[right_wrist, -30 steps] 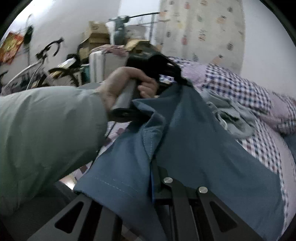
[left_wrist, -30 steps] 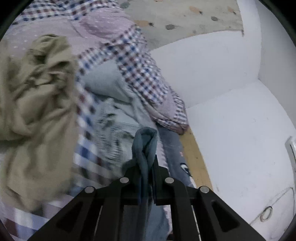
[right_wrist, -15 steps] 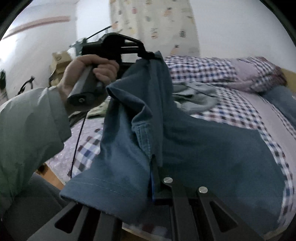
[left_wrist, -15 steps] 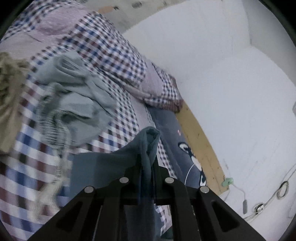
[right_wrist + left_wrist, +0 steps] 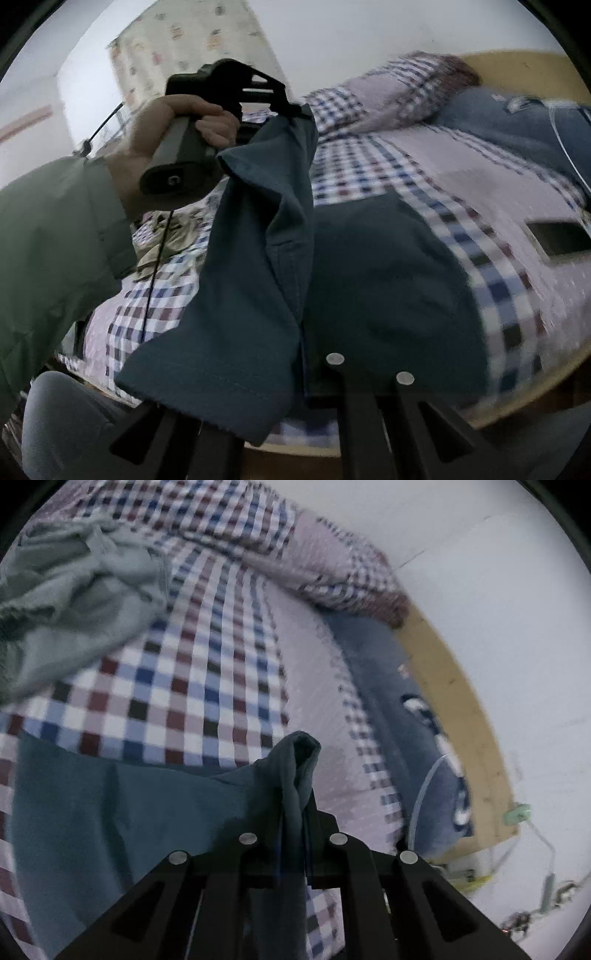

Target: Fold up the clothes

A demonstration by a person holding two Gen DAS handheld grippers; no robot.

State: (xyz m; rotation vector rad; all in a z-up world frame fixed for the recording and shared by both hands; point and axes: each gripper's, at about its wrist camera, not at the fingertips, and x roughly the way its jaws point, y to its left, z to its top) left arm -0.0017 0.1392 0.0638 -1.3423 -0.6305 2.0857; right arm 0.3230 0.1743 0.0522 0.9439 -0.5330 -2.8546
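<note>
The left tool [image 5: 295,805] is clenched on a bunched edge of the teal shirt [image 5: 110,812]; the right tool [image 5: 306,369] pinches another edge of the same shirt [image 5: 369,288], whose sleeve drapes over its left finger. From the right wrist, the left hand [image 5: 177,129] sits at 10 o'clock, holding its tool high with the cloth hanging from it.

Over the last second both views swung from the cluttered end of the bed toward the pillows, and the shirt now spreads over the checked bedspread [image 5: 184,686] instead of dangling. I judge it is being carried to open bed and laid flat, so folding proper has not begun.

A grey garment [image 5: 74,590] lies crumpled at 10 o'clock from the left tool. Motion blur smears the far wall and the dark flat object [image 5: 557,238] at 3 o'clock in the right view; I cannot tell what it is. The shirt's far hem is hidden.
</note>
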